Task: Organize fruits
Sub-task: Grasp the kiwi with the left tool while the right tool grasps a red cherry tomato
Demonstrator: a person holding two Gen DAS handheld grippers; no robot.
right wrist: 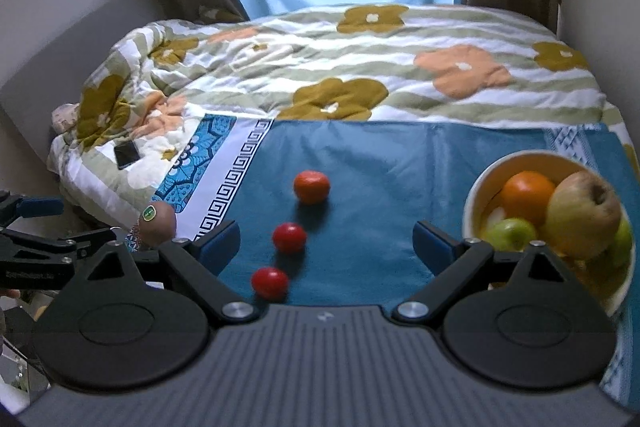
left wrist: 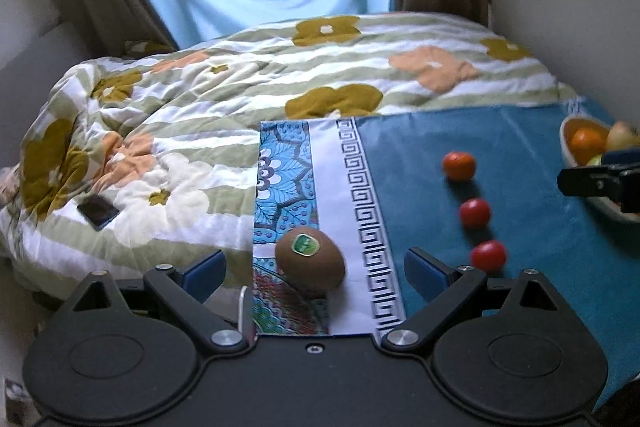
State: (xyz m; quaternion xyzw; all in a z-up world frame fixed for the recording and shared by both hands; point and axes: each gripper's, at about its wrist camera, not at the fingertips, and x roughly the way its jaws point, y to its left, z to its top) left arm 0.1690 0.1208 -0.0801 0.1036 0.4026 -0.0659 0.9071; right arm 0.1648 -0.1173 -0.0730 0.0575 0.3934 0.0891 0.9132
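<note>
A blue cloth (right wrist: 380, 155) covers the near bed. At three o'clock on it, a cream bowl (right wrist: 480, 183) holds an orange (right wrist: 526, 195), apples (right wrist: 582, 215) and more. A mandarin (right wrist: 311, 186) and two tomatoes (right wrist: 289, 237) lie mid-cloth. The left gripper (left wrist: 316, 269), jaws wide and empty, flanks a stickered kiwi (left wrist: 310, 261). The right gripper (right wrist: 326, 247) gapes empty.

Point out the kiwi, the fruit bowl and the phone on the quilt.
kiwi (left wrist: 310, 263), left wrist view, brown skin below its sticker.
fruit bowl (right wrist: 478, 187), right wrist view, left rim.
phone (left wrist: 98, 211), left wrist view, dark screen.
</note>
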